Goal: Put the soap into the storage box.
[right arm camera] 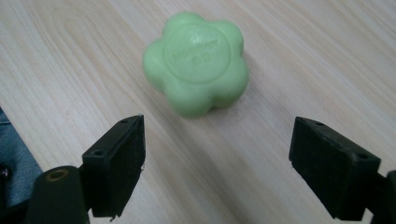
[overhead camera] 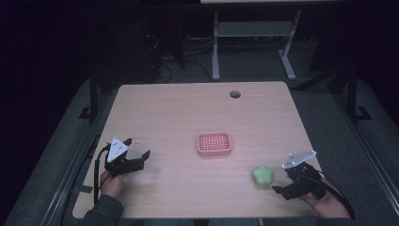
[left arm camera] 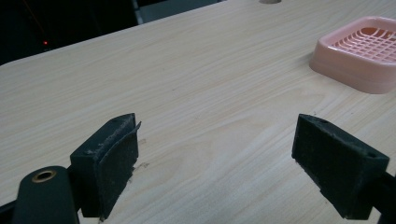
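Closing too early, the right gripper (right arm camera: 217,168), jaws spread wide just near of the green flower-shaped soap (right arm camera: 197,61) at the table's near right, could nudge that slick, rounded bar away instead of pinching it.

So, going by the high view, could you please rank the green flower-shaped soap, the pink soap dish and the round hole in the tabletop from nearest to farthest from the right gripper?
Measured from the right gripper:
1. Green flower-shaped soap: just to the gripper's left, near the table's front edge.
2. Pink soap dish: mid-table, farther left and back.
3. Round hole: near the table's far edge.
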